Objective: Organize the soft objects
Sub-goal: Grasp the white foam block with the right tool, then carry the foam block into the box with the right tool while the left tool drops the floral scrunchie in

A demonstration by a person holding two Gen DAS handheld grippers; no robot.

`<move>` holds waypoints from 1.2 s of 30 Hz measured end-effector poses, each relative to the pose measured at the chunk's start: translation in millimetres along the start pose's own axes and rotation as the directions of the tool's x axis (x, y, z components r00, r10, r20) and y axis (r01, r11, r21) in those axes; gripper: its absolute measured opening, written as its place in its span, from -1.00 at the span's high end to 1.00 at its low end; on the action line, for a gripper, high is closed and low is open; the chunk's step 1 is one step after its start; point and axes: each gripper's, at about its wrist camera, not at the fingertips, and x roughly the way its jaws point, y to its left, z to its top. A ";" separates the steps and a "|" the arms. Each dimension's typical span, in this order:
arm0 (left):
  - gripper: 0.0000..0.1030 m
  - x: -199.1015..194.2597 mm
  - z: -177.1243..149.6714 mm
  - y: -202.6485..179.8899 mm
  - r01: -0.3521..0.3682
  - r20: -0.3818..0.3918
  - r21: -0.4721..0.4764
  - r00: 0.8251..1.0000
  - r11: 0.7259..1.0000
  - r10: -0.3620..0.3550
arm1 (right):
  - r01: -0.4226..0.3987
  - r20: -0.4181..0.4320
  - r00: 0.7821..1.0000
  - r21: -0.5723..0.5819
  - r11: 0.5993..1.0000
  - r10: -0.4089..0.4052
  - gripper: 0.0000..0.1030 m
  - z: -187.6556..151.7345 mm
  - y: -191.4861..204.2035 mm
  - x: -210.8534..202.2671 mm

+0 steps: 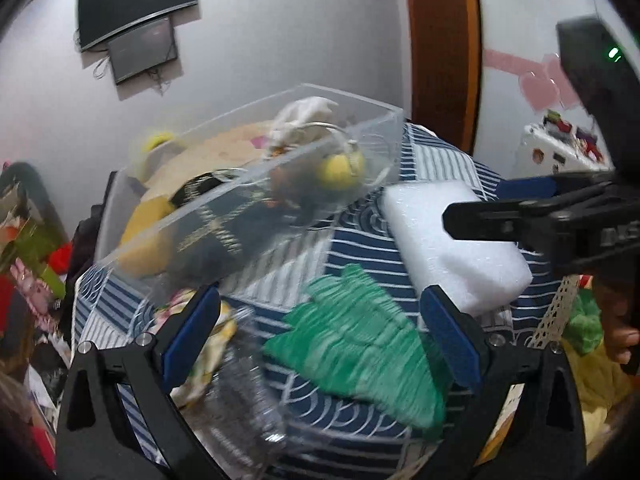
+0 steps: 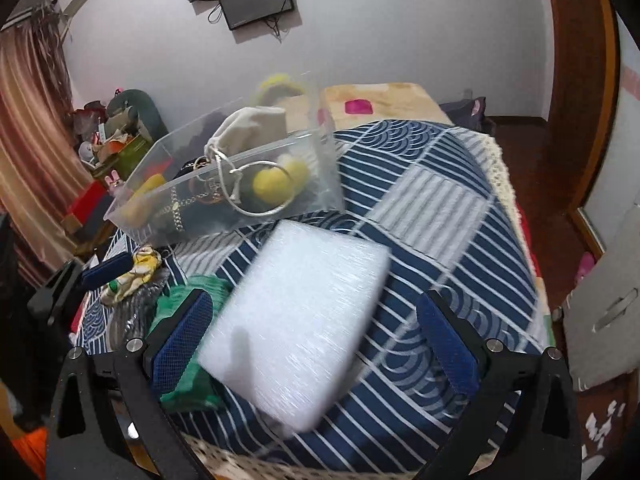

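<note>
A clear plastic bin (image 1: 376,114) (image 2: 132,220) stands on the blue patterned cloth and holds a beige drawstring pouch (image 2: 252,128), a yellow plush ball (image 2: 272,186) and dark items. A white foam block (image 2: 296,320) (image 1: 452,240) lies in front of the bin. A green knit cloth (image 1: 360,340) (image 2: 188,376) lies to the block's left. My left gripper (image 1: 324,332) is open, its fingers on either side of the green cloth, just above it. My right gripper (image 2: 316,344) is open around the foam block; it also shows in the left wrist view (image 1: 472,220).
A yellow floral cloth (image 2: 136,274) (image 1: 212,344) and a grey mesh item (image 1: 240,392) lie left of the green cloth. The blue striped cloth (image 2: 440,208) covers the table. Screens hang on the wall (image 2: 256,0). Clutter sits at the far left (image 2: 120,136).
</note>
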 end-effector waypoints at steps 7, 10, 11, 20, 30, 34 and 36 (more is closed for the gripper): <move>-0.97 -28.6 -15.3 51.4 -0.046 0.026 -0.125 0.998 0.991 0.049 | 0.069 -0.065 0.995 -0.074 0.995 -0.073 -0.98 1.9 24.5 33.7; -0.97 -33.5 -20.7 77.3 -0.067 0.024 -0.170 0.997 0.983 0.072 | 0.093 -0.092 0.990 -0.107 0.990 -0.103 -0.98 -5.2 31.6 45.8; -0.97 -33.4 -22.3 85.1 -0.071 0.020 -0.187 0.997 0.980 0.076 | 0.094 -0.100 0.989 -0.111 0.989 -0.105 -0.98 -8.2 32.5 48.5; -0.63 -14.3 -38.1 125.1 -0.026 -0.013 -0.317 1.000 0.948 0.023 | 0.091 -0.028 0.995 -0.147 0.985 -0.096 -0.86 -21.9 32.5 29.2; 0.18 14.3 -47.7 126.1 0.091 -0.076 -0.384 0.989 0.919 -0.129 | 0.066 0.066 0.996 -0.158 0.985 -0.057 -0.85 -18.4 30.2 -3.4; 0.41 6.2 -47.4 125.1 0.083 -0.061 -0.377 0.992 0.923 -0.114 | 0.061 0.106 0.994 -0.186 0.981 -0.042 -0.84 -17.9 38.1 -15.5; 0.46 -1.3 -46.2 125.3 0.076 -0.049 -0.375 0.994 0.924 -0.102 | 0.060 0.126 0.991 -0.201 0.978 -0.035 -0.84 -16.7 43.6 -21.3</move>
